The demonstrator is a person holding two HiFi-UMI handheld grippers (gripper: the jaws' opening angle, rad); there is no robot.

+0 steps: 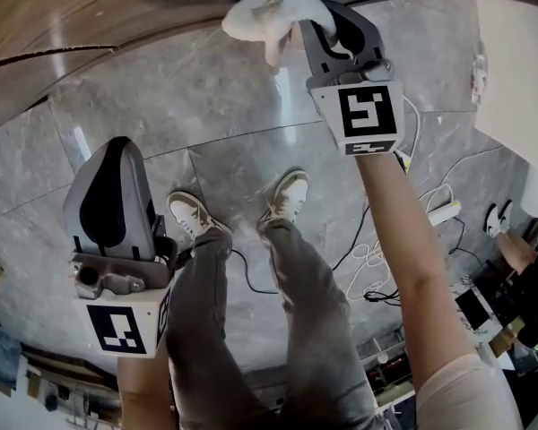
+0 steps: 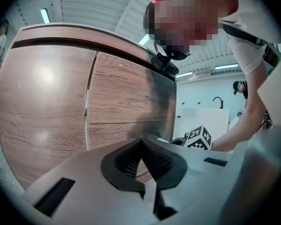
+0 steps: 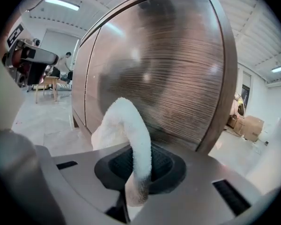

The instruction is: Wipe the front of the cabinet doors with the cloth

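My right gripper [image 1: 327, 21] is shut on a white cloth [image 1: 269, 14], which bulges out toward the wooden cabinet doors [image 1: 90, 12] along the top of the head view. In the right gripper view the cloth [image 3: 131, 139] arches from between the jaws up against the brown wood-grain door [image 3: 178, 74]. Lower left, my left gripper [image 1: 108, 195] hangs back from the cabinet with its jaws shut on nothing. The left gripper view shows its dark pads [image 2: 141, 161] closed together, with two cabinet doors [image 2: 107, 102] and the seam between them ahead.
Grey marble-look floor tiles [image 1: 233, 150] lie below, with the person's legs and shoes [image 1: 287, 195] in the middle. Cables and a power strip [image 1: 444, 211] trail on the floor at right. A white unit [image 1: 516, 70] stands at the far right.
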